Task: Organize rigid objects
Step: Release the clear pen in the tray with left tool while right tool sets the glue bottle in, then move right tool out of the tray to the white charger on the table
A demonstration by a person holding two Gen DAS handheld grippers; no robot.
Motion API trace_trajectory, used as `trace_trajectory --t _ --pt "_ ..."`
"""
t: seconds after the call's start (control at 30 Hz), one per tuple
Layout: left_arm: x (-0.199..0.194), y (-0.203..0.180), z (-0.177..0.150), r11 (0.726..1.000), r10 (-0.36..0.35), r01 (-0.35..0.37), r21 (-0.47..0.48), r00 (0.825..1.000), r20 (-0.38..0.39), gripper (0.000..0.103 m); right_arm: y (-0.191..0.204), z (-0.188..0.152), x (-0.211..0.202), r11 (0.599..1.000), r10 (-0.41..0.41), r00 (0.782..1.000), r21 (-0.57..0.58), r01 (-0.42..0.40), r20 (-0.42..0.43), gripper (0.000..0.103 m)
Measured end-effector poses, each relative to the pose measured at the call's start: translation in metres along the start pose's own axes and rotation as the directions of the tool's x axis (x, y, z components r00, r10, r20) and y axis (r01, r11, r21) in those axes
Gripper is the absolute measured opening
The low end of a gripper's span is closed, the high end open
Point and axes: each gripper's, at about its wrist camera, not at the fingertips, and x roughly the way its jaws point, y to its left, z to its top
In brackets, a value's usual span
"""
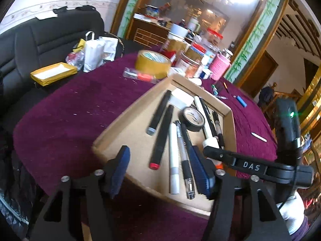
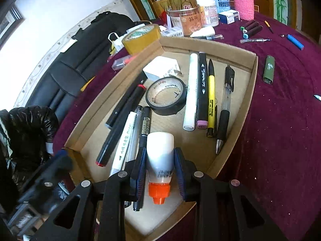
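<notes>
Right tongs [image 2: 159, 165]: I am clamping the glue bottle [image 2: 159, 156] over the cardboard tray [image 2: 253, 76].
Bottle axis: lying along my fingers, orange cap toward me.
Left tongs [image 1: 160, 168]: I am holding them apart, empty, nearby.

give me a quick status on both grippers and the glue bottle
Right hand-held gripper shut on glue bottle, over cardboard tray. Left hand-held gripper open, empty. Pens crowd the tray below.

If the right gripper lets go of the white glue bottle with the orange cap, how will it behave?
The white glue bottle with the orange cap, clamped in the right gripper, looks round-bodied, so probably rolls. It tapers toward the cap, so likely curves. The cardboard tray walls should stop it.
</notes>
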Motion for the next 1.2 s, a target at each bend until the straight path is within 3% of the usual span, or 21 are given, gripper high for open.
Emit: trace_trajectory --t 0.07,0.13,0.2,0.4,0.53,0.77,1.2 --pt "-0.003 0.004 0.0 1.0 0.002 -0.002 -0.018 1.0 0.005 0.066 -0.002 0.0 0.0 1.0 0.015 1.0 0.013 -0.015 0.008 0.035" --pt "-0.005 0.004 0.001 1.0 0.001 -0.001 -0.022 1.0 0.004 0.066 -0.003 0.001 -0.005 0.999 0.028 0.999 0.023 -0.028 0.02 0.053" --pt "-0.005 0.004 0.001 1.0 0.004 -0.003 -0.02 1.0 0.005 0.067 -0.004 0.0 -0.013 0.999 0.025 0.999 0.026 -0.026 0.045 0.06" --pt "-0.011 -0.013 -0.002 0.998 0.05 -0.051 0.038 0.999 0.023 0.068 -0.026 -0.006 -0.043 0.996 0.064 0.99 0.051 -0.07 0.124 0.061" --pt "-0.018 -0.035 -0.004 0.987 0.109 -0.115 0.11 0.992 0.059 0.075 -0.044 -0.016 -0.067 0.997 0.024 0.981 0.07 -0.038 0.19 0.061" --pt "-0.028 -0.087 -0.016 0.92 0.233 -0.272 0.282 0.959 0.164 0.082 -0.101 -0.036 -0.103 0.987 -0.047 0.962 0.158 0.004 0.268 0.065" --pt "-0.006 -0.145 -0.04 0.845 0.27 -0.294 0.447 0.956 0.117 0.082 -0.201 -0.075 -0.139 0.94 -0.133 0.942 0.342 0.021 0.309 0.065"
